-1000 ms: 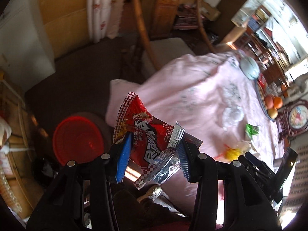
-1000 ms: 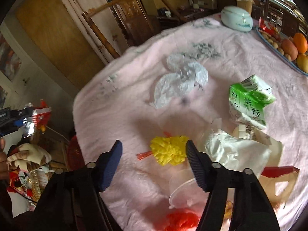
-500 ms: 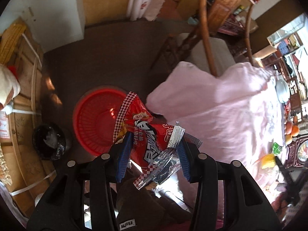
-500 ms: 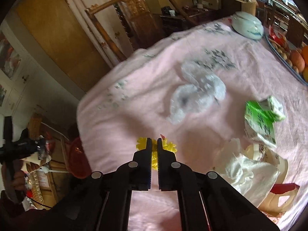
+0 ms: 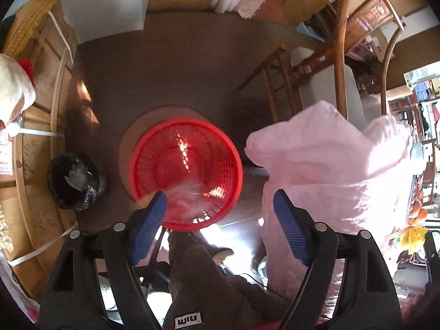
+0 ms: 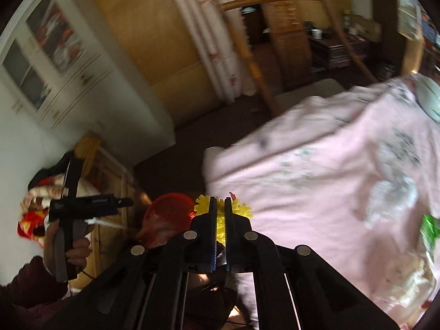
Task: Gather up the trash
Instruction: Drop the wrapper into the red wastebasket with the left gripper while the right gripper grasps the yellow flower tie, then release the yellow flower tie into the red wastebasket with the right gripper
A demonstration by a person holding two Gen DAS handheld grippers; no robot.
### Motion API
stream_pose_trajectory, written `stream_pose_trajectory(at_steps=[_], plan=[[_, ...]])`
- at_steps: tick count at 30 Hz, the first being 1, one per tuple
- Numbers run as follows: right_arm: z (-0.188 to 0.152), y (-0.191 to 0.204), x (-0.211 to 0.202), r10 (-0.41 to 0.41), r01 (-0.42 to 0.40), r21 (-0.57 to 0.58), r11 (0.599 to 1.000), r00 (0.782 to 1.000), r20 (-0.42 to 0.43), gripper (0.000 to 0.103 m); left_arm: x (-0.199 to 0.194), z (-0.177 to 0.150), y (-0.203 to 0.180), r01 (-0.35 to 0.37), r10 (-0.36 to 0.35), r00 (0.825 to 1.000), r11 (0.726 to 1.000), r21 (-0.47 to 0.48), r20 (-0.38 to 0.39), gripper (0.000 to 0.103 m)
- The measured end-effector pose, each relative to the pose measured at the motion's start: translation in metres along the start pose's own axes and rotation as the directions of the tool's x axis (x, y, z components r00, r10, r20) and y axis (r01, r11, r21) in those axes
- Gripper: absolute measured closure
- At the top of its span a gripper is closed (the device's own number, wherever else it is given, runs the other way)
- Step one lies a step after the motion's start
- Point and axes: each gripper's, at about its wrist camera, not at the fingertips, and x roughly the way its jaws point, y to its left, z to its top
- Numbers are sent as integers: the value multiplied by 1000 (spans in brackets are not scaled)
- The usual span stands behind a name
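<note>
My left gripper (image 5: 220, 216) hangs over a red mesh basket (image 5: 187, 165) on the floor. Its jaws are opening and the pads press on nothing. A blurred red and clear snack wrapper (image 5: 187, 200) lies low in the basket, just past the left pad. My right gripper (image 6: 218, 202) is shut on a frilly yellow scrap (image 6: 242, 209), held above the edge of the pink-clothed table (image 6: 330, 178). The red basket (image 6: 167, 211) shows beyond its fingertips, to the left. A green wrapper (image 6: 429, 227) and crumpled white plastic (image 6: 390, 200) lie on the cloth.
A black bin bag (image 5: 73, 181) sits left of the basket beside wooden crates (image 5: 33, 126). A wooden chair (image 5: 341, 55) stands by the table's pink cloth (image 5: 330, 165). A person's trouser leg and shoe (image 5: 220, 253) are below the basket. A hand (image 6: 77, 247) holds the other tool.
The left gripper swung from the table to over the basket and let the red snack wrapper drop. The right gripper shut on the yellow scrap and lifted it leftward off the table.
</note>
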Motion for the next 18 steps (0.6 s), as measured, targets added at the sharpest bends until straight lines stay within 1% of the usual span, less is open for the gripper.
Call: stream_pose_trajectory(at_steps=[6,9,12,15,17,18], plan=[[18,58,40,87,-97,-117,988,992,-86,98,-20,-4,28,-20,21,999,1000,-24,41,24],[25,92,63,129,-154,-184,971,981,-142,98,-30,-12,45,-28,31,998,998,-51,58,23],[30,122,81,162,-206,-240,949,968,-193,98,-41,-21,59,-54,59,995,996,-69,79,23],[33,146,93,181,-241,-278,930,958,-224,92,-50,-30,72,-81,90,991,993,-87,99,23],[37,156,96,186,-248,-292,924,956,-226,84,-55,-36,79,-95,105,989,991,-99,107,23],[39,160,95,190,-251,-296,922,957,-219,76,-57,-38,83,-98,109,988,990,-106,110,23]])
